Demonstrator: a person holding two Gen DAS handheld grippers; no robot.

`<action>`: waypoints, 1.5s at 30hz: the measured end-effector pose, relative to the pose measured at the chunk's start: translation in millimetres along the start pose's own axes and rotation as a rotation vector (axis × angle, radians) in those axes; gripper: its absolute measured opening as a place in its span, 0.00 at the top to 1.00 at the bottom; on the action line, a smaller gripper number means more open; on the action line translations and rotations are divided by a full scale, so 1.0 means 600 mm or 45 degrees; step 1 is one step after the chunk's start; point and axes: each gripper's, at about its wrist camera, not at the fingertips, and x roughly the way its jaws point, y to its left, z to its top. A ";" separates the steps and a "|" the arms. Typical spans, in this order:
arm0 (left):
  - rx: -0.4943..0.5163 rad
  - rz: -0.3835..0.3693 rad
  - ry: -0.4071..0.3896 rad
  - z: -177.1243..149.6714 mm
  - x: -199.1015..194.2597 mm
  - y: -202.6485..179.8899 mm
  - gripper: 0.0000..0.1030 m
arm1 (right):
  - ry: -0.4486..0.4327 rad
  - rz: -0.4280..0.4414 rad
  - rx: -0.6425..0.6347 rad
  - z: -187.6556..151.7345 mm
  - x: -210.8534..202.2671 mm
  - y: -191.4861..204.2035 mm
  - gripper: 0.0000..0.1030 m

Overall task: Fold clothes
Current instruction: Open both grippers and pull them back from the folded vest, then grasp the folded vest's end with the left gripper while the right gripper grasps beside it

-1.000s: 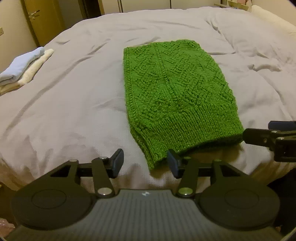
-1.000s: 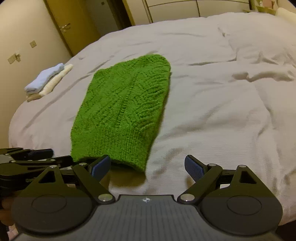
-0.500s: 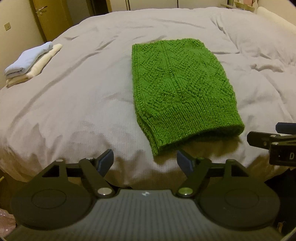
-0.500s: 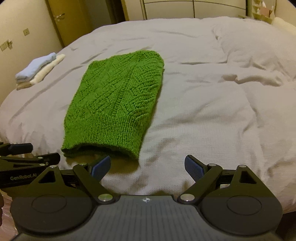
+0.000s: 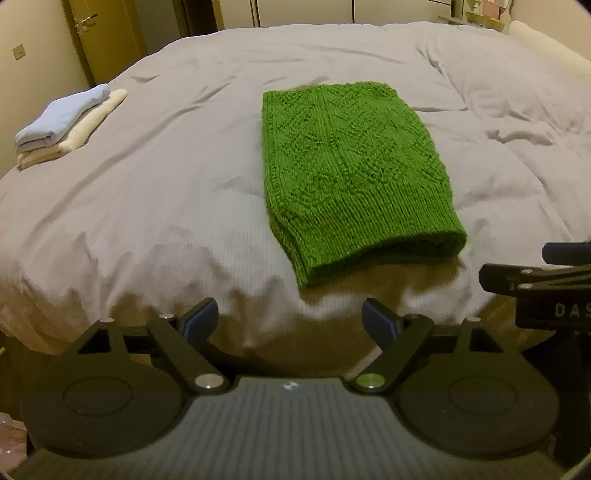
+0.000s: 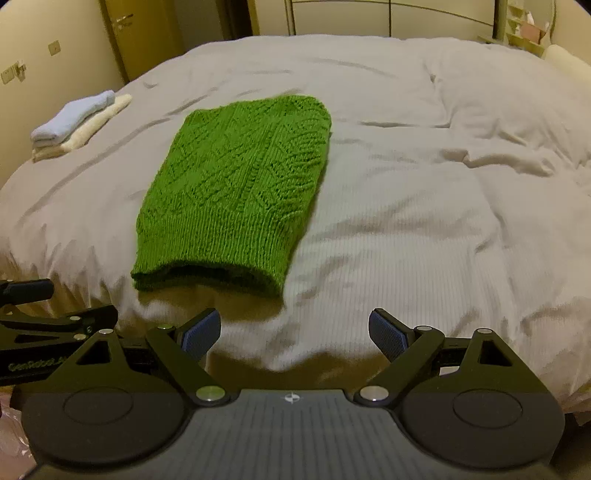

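A green knitted garment (image 5: 351, 173) lies folded into a long rectangle on the grey bed cover (image 5: 147, 192), its ribbed hem toward me near the bed's front edge. It also shows in the right wrist view (image 6: 240, 184). My left gripper (image 5: 290, 321) is open and empty, held off the front edge below the hem's left corner. My right gripper (image 6: 293, 334) is open and empty, off the front edge below the hem's right corner. Each gripper shows at the side of the other's view.
A stack of folded clothes, pale blue on cream (image 5: 62, 123), sits at the bed's far left edge, also in the right wrist view (image 6: 74, 122). A wooden door (image 5: 107, 33) and wardrobes stand behind the bed. The cover on the right is wrinkled (image 6: 498, 155).
Both grippers have drawn back from the green garment's hem toward the bed's front edge. The left gripper's jaws have opened wider. The garment has stayed flat.
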 end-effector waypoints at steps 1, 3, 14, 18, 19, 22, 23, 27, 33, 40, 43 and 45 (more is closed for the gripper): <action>-0.011 0.002 0.000 -0.003 -0.002 0.001 0.13 | 0.004 -0.005 -0.005 -0.001 0.000 0.001 0.14; -0.029 0.009 0.003 -0.009 -0.007 0.004 0.11 | 0.006 -0.018 -0.016 -0.002 0.000 0.003 0.14; -0.108 0.118 0.014 -0.019 -0.020 0.018 0.01 | -0.049 0.020 -0.023 -0.001 -0.011 -0.011 0.14; -0.124 0.119 0.004 -0.011 -0.021 0.020 0.01 | -0.079 0.063 0.033 0.012 -0.017 -0.032 0.13; -0.127 0.114 0.000 -0.008 -0.020 0.020 0.01 | -0.074 0.070 0.044 0.016 -0.016 -0.036 0.13; -0.134 0.088 -0.008 0.000 -0.017 0.022 0.01 | -0.042 0.105 0.081 0.027 -0.007 -0.049 0.13; -0.140 0.069 -0.007 0.002 -0.015 0.025 0.01 | -0.034 0.108 0.092 0.028 -0.002 -0.052 0.13; -0.188 -0.028 0.001 0.009 0.001 0.046 0.01 | -0.005 0.120 0.140 0.030 0.015 -0.062 0.13; -0.311 -0.222 -0.001 0.024 0.037 0.093 0.01 | 0.019 0.251 0.321 0.029 0.044 -0.097 0.13; -0.511 -0.481 -0.029 0.073 0.106 0.149 0.01 | -0.024 0.497 0.544 0.055 0.082 -0.134 0.13; -0.621 -0.586 -0.014 0.091 0.155 0.178 0.02 | -0.022 0.586 0.630 0.072 0.109 -0.148 0.14; -0.676 -0.638 0.013 0.098 0.187 0.192 0.03 | -0.016 0.607 0.658 0.084 0.129 -0.154 0.15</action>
